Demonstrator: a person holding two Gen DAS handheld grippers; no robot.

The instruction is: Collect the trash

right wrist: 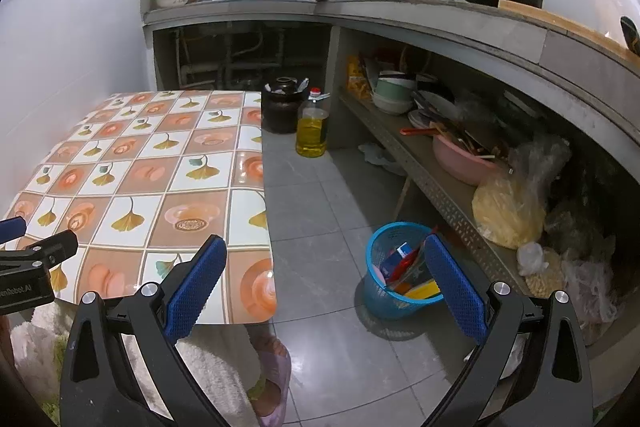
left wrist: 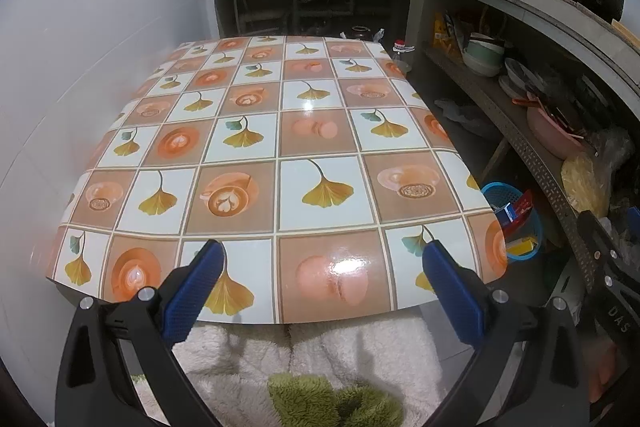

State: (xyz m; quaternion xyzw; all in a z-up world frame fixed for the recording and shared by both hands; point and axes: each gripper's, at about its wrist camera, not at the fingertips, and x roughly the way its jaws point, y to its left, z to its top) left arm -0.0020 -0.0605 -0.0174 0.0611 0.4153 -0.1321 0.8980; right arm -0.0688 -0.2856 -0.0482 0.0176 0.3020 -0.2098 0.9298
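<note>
1. Left wrist view: the left gripper (left wrist: 322, 283) hangs over the near edge of the table (left wrist: 280, 131), its blue fingers (left wrist: 196, 291) spread wide with nothing between them. This view takes in the whole tabletop with its ginkgo-leaf and coffee-cup oilcloth. The blue trash basket (left wrist: 514, 223) peeks out past the table's right edge, with red, blue and yellow packaging in it. The right gripper's black frame shows at the far right edge.

2. Right wrist view: the right gripper (right wrist: 324, 285) is also spread wide and holds nothing, aimed at the grey floor tiles between table (right wrist: 132, 163) and shelf. Here the trash basket (right wrist: 390, 279) stands fully in sight on the floor, just below the shelf, holding a blue-and-red carton and flat red and yellow wrappers. Only this view shows the oil bottle (right wrist: 312, 125) half full of yellow oil, the dark jar (right wrist: 282, 105) beside it, and the pink basin (right wrist: 460, 157) stuffed with utensils on the shelf.
</note>
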